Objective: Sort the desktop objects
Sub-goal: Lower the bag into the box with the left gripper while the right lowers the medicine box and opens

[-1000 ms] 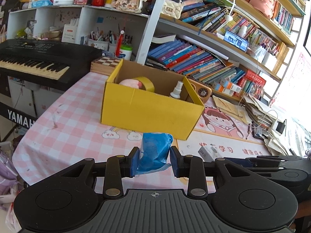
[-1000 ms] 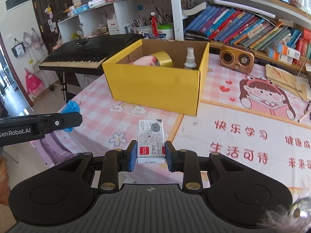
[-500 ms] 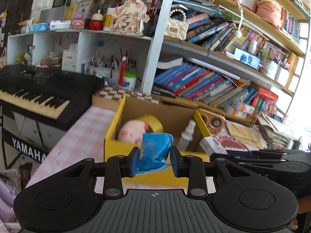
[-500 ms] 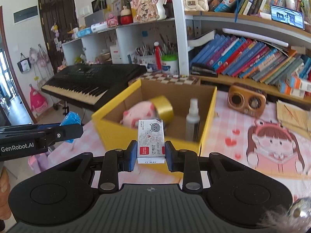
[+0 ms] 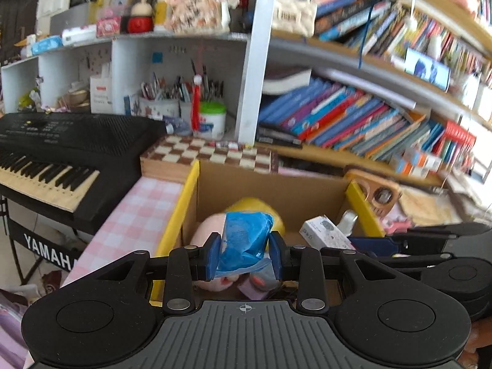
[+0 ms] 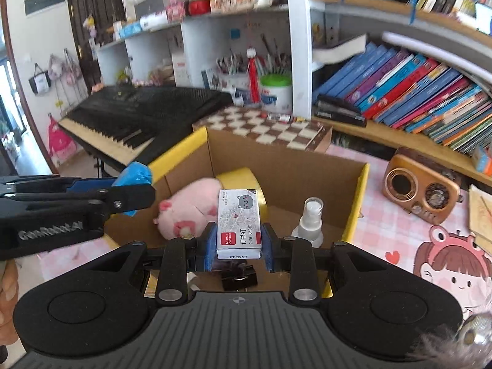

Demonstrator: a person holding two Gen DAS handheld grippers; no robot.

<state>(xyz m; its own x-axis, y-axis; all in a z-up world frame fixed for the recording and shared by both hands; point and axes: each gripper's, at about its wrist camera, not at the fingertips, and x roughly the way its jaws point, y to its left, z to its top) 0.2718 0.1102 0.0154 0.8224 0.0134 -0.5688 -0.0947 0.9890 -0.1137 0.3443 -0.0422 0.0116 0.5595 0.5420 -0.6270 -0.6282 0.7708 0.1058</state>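
Note:
My left gripper [image 5: 245,256] is shut on a crumpled blue plastic packet [image 5: 244,240] and hangs over the open yellow cardboard box [image 5: 184,196]. My right gripper [image 6: 236,244] is shut on a small white staple box [image 6: 238,223] with a cat picture, also above the yellow box [image 6: 358,196]. Inside the box lie a pink plush pig [image 6: 187,207], a yellow tape roll [image 6: 243,176], a small spray bottle [image 6: 310,218] and a black binder clip [image 6: 240,278]. The left gripper [image 6: 135,184] shows at the left of the right wrist view; the staple box [image 5: 323,232] shows in the left wrist view.
A black keyboard [image 5: 61,160] stands left of the pink checked table [image 5: 135,212]. A chessboard case [image 6: 270,130] lies behind the box, a brown retro radio [image 6: 421,189] to its right. Shelves of books [image 6: 399,89] and pen cups [image 5: 172,104] fill the back.
Both grippers have moved forward with their loads, from short of the yellow box's front wall to above its open inside. The box now fills the lower middle of both views.

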